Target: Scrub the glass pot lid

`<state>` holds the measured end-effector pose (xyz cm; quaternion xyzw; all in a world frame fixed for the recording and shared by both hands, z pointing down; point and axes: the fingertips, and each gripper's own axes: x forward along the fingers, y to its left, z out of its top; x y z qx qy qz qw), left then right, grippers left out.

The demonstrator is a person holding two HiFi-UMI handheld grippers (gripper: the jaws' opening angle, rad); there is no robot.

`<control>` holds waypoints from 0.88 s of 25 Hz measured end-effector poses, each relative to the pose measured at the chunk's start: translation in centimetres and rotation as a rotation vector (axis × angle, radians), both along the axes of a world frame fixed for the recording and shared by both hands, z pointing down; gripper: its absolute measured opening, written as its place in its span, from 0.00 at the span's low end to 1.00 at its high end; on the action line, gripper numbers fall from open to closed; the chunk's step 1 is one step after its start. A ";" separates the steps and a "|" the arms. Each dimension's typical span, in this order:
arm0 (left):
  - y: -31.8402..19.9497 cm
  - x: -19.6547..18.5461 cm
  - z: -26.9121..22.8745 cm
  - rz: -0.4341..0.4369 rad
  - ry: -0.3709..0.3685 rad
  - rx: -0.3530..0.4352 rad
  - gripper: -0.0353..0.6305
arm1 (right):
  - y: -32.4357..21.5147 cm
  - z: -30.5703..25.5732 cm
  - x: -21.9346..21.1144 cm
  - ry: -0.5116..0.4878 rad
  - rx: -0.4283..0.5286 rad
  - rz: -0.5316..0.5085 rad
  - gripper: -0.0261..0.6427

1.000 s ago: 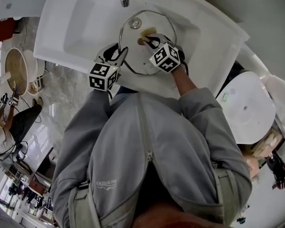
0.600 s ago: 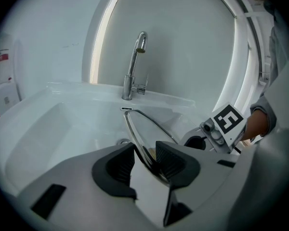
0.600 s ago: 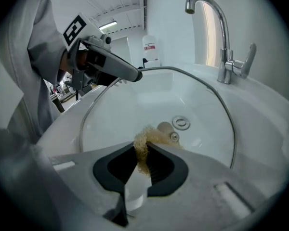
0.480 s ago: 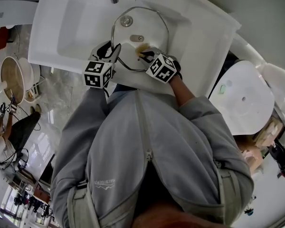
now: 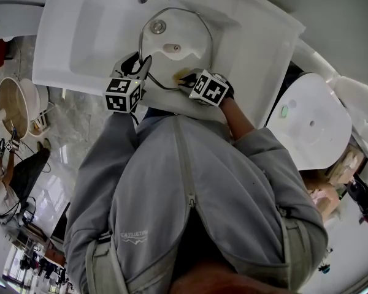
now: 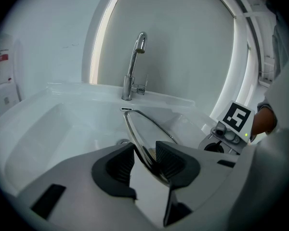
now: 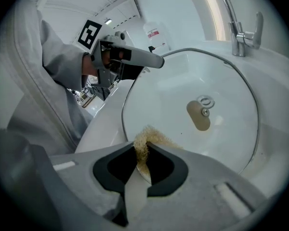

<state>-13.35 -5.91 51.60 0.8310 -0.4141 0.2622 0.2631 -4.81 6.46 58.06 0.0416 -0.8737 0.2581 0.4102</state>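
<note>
The glass pot lid (image 5: 175,45) stands tilted in the white sink (image 5: 80,41), with its metal rim (image 6: 147,129) running between my left gripper's pads. My left gripper (image 5: 142,67) is shut on that rim at the lid's near left edge. My right gripper (image 5: 187,78) is shut on a tan scrub pad (image 7: 143,146), which is pressed against the glass close to the lid's near rim. The lid's knob (image 7: 201,114) shows through the glass (image 7: 216,95). From the right gripper view, the left gripper (image 7: 156,60) is at the lid's upper left.
A chrome faucet (image 6: 135,66) rises behind the basin, and the drain (image 5: 158,26) shows through the lid. A white round fixture (image 5: 313,133) stands at the right. On the marble floor at the left are a round tan tub (image 5: 11,100) and a person (image 5: 3,179).
The right gripper has slid the scrub pad from near the lid's middle down toward its near rim. The left gripper keeps its hold on the rim.
</note>
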 end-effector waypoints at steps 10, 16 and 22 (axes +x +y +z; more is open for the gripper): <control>0.2 0.0 -0.1 0.006 -0.010 -0.006 0.26 | 1.7 -1.1 0.0 0.022 -0.191 -0.079 0.11; 0.0 -0.1 0.0 0.008 -0.016 -0.014 0.26 | 1.0 -2.9 0.3 -0.039 -0.237 -0.078 0.11; 0.0 -0.3 0.3 0.004 -0.014 -0.020 0.26 | -6.2 -5.9 2.5 -0.087 -0.072 0.104 0.11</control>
